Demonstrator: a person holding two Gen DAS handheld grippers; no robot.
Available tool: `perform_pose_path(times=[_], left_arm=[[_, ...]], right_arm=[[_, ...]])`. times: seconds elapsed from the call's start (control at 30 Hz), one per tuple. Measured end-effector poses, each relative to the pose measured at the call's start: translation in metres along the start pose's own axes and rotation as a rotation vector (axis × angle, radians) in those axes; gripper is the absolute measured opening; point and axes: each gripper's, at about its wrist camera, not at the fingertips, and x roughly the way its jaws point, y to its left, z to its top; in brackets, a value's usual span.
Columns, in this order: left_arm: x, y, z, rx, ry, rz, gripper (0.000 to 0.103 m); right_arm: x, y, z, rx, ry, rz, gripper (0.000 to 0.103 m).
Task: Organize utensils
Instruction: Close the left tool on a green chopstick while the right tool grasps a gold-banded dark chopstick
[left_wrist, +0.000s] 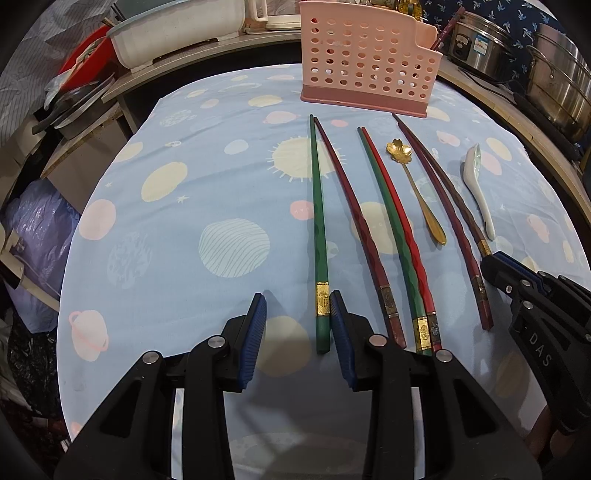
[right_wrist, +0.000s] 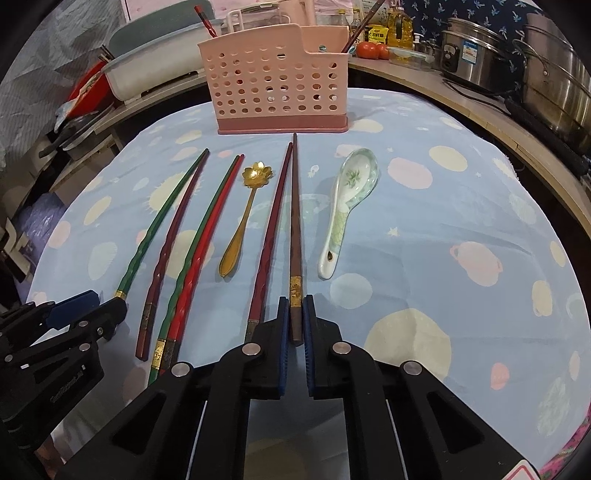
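At nine o'clock of the row of utensils the left gripper (left_wrist: 298, 317) hangs low over the blue planet-print tablecloth (left_wrist: 221, 184) with its blue pads spread wide and nothing between them; the butt of the leftmost green chopstick (left_wrist: 317, 221) lies just outside its right pad, close beside it, though whether the two touch cannot be told. Next, toward three o'clock, comes a dark red chopstick (left_wrist: 354, 206) whose tip meets the green one's tip at twelve o'clock while the butts splay apart, then a green and bright red pair (right_wrist: 201, 236) lying side by side and touching along their length. Right of that pair lies the gold flower spoon (right_wrist: 240, 221), bowl toward twelve o'clock. Further right is another dark red chopstick (right_wrist: 271, 229), and beside it the brown chopstick (right_wrist: 294, 221), whose butt end sits between the pads of the right gripper (right_wrist: 294, 325), which are pressed in against it just below its gold band. At three o'clock of the row lies the ceramic spoon (right_wrist: 347, 206), bowl up, apart from the rest. The pink perforated holder (right_wrist: 280, 81) stands upright at twelve o'clock, beyond all the tips, with a couple of chopsticks already poking out of it
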Motion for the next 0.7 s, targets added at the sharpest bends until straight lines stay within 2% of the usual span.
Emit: perform_pose_path(times=[0.07,0.23,0.33,0.7], left_arm=[[0.000,0.001,0.000,-0.002,0.003,-0.004,0.032],[-0.003,0.006,0.001,-0.028,0.025,-0.036,0.015],[-0.007,0.008,0.001,-0.039,0.032,-0.059,0.009],[-0.017,0.012,-0.003,-0.055,0.029,-0.109,0.000]], right_arm=[[-0.003,-0.003,-0.001,0.016,0.004,0.012,0.007],[-0.018,-0.010,-0.003,0.047,-0.012,0.037,0.007],[-0.031,-0.014,-0.002,0.058,-0.038,0.049,0.007],[-0.056,-0.021,0.000,0.080,-0.076,0.075,0.007]])
